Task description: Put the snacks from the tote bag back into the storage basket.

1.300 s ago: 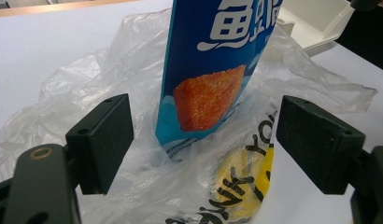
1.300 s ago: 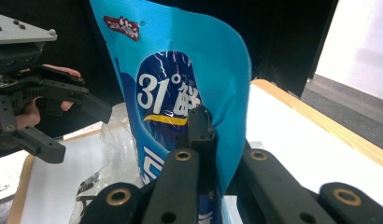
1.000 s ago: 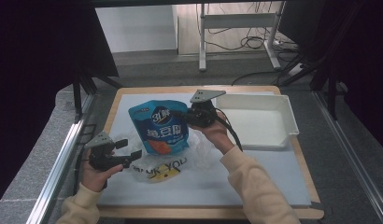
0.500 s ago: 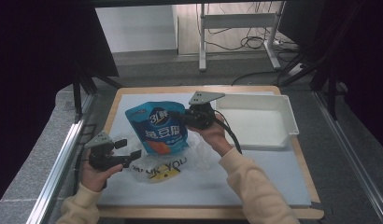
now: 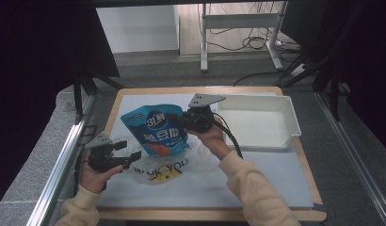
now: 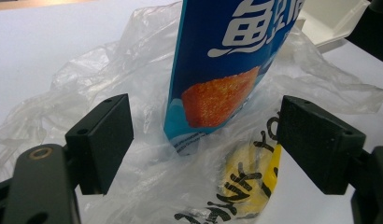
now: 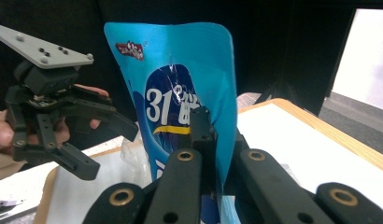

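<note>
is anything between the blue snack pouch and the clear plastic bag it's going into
Nothing visible. The right gripper holds the blue snack pouch with its bottom corner already at the clear plastic bag. The left gripper, jaws open, sits at the bag's near side.

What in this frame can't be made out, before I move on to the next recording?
- The blue snack pouch: its lower corner sinks into the clear plastic bag in the left gripper view, so whether it touches the table is unclear.
- The right gripper: in its own view the pouch covers the far pad.
- The bag's printed wording: folded and cut by the bottom edge of the left gripper view.
- The white tray: its near floor is hidden by its front wall in the high view.
</note>
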